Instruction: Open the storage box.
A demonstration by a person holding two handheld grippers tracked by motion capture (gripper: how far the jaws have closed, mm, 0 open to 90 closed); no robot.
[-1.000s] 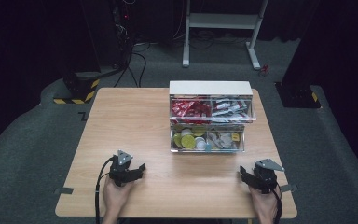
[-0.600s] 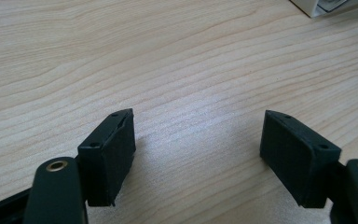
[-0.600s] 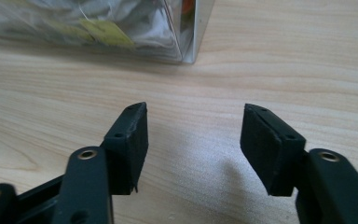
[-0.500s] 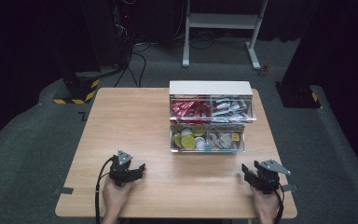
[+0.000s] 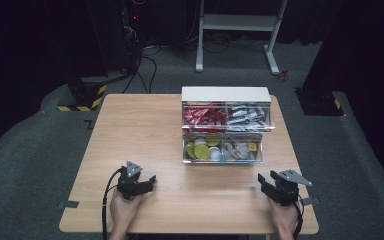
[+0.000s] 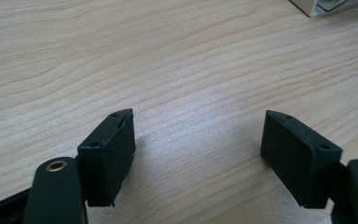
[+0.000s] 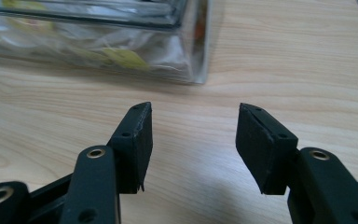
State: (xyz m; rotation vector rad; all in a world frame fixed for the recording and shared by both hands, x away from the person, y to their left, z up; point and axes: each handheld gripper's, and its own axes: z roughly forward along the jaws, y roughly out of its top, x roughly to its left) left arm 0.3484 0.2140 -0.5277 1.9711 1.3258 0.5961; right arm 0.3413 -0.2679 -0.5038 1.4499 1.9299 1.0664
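Note:
My left gripper [image 5: 150, 181] rests low over the wooden table [image 5: 140, 125] near its front left, held by a hand. Its jaws stand wide apart over bare wood in the left gripper view [image 6: 198, 140]. My right gripper [image 5: 262, 181] sits near the front right corner, also in a hand. Its jaws have just been closing and stand partly apart with nothing between them [image 7: 193, 135]. They point at the near right corner of a clear drawer organizer [image 7: 121, 46].
The organizer with a white top [image 5: 225, 95] stands at the back middle of the table. Its upper drawer [image 5: 205, 117] holds red packets, and its lower drawer [image 5: 200, 149] holds yellow and white round pieces. Its corner [image 6: 317, 5] peeks into the left gripper view.
The right gripper has shifted slightly at the front right of the table. The left gripper and the organizer have stayed where they were.

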